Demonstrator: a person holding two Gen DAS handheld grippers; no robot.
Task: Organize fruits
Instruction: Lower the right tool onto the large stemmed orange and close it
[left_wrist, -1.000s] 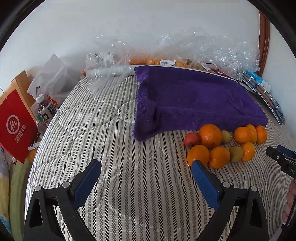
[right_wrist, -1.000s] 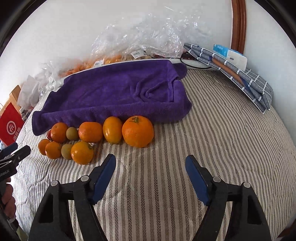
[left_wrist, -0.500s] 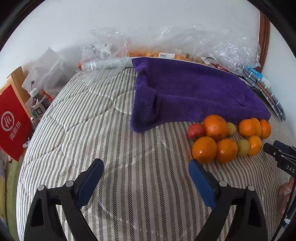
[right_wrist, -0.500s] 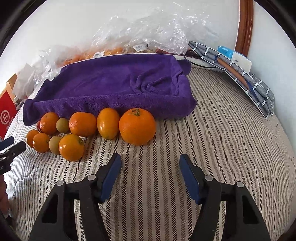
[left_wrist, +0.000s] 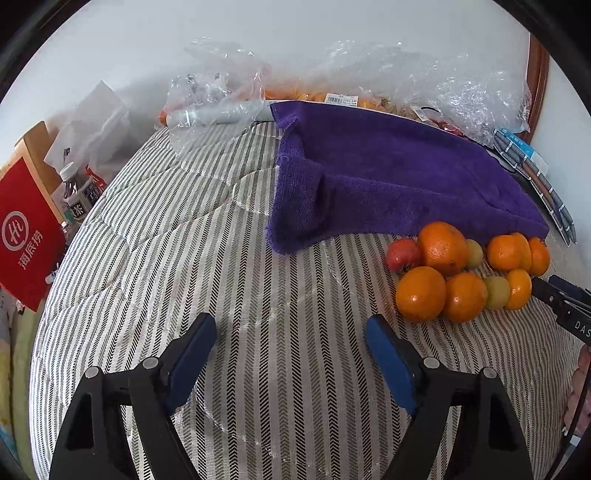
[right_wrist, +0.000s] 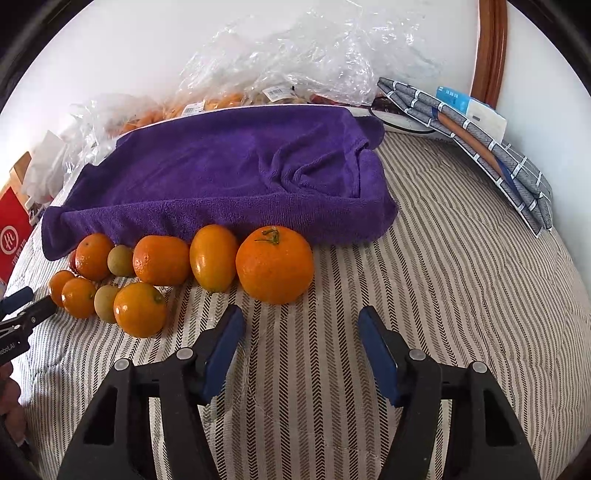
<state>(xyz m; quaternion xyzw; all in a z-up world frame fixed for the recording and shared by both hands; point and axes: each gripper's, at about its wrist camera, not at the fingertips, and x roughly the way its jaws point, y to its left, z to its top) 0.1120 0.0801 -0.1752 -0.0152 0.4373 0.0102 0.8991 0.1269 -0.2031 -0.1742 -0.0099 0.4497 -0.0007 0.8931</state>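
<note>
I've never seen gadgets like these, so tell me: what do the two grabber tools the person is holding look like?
Each is a black plastic clamp with two angled fingers, lined inside with blue rubbery pads and dotted with silver rivets. The left gripper and right gripper look identical. Seen from the side, the right one's body bears white lettering, only partly readable. No sleeves show.

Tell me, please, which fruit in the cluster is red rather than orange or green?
The small red fruit at the cluster's left end in the left wrist view, beside the purple towel; every other piece is orange or greenish.
</note>
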